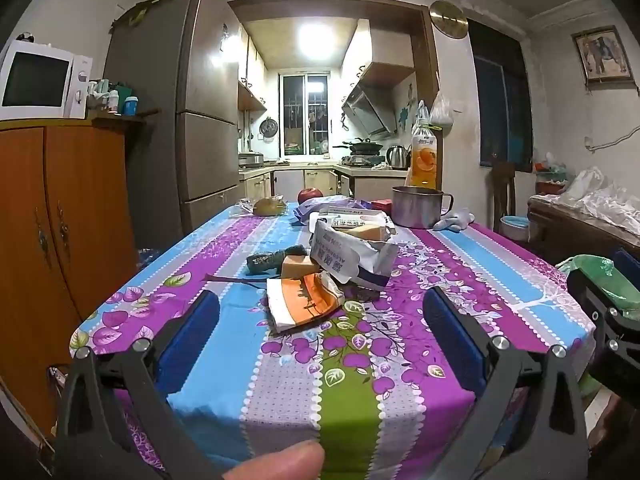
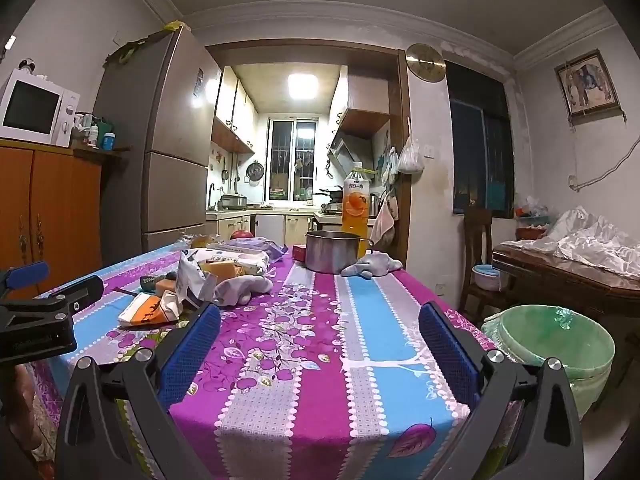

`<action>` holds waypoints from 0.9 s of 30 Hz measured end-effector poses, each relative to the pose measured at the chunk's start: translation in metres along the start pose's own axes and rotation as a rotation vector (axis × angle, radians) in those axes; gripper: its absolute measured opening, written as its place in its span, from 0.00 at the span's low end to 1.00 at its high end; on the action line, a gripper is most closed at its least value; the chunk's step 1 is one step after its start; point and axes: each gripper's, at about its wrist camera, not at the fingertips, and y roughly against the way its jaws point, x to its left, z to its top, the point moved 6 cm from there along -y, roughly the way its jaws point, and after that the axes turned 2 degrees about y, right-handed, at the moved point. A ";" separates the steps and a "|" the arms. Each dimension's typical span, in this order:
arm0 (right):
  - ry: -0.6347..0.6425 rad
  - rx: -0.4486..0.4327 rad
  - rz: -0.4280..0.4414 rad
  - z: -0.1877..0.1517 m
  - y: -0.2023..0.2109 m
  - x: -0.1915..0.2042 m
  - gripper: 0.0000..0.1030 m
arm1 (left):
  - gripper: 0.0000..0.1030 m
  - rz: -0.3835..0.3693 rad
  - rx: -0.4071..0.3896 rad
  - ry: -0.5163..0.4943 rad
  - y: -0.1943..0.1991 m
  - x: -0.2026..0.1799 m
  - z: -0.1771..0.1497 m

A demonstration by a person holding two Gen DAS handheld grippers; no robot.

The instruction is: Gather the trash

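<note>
Approach step, nothing yet collected. Left gripper [image 1: 320,320]: fingers fully spread and empty, the orange wrapper [image 1: 304,304] and torn white packet [image 1: 352,260] on the table [image 1: 500,264] just ahead between them. Right gripper [image 2: 320,332]: likewise wide, empty; lined bin [image 2: 556,344] beside its right finger. Next: advance, close on a wrapper.

A crumpled orange-and-white wrapper [image 1: 303,307] lies flat on the tabletop [image 1: 460,280], touching a torn-open white packet [image 1: 352,258] just behind it, while a green-lined trash bin [image 2: 556,344] stands open beside the tabletop's right edge.
</note>
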 end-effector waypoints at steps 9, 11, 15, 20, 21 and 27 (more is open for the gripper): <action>0.000 0.008 0.004 -0.002 -0.005 0.000 0.96 | 0.95 0.000 0.008 0.002 -0.003 0.001 0.000; 0.000 0.011 0.005 -0.003 -0.005 0.000 0.96 | 0.95 0.000 0.008 0.001 -0.003 0.001 0.000; -0.002 0.012 0.005 -0.003 -0.006 0.000 0.96 | 0.95 0.000 0.009 0.002 -0.003 0.001 0.000; -0.002 0.011 0.004 -0.003 -0.006 0.000 0.96 | 0.95 0.001 0.008 0.002 -0.003 0.001 0.000; -0.001 0.011 0.004 -0.003 -0.006 0.001 0.96 | 0.95 0.001 0.009 0.002 -0.004 0.001 0.000; -0.003 0.016 0.006 -0.004 -0.008 0.000 0.96 | 0.95 0.001 0.012 0.000 -0.006 0.001 0.000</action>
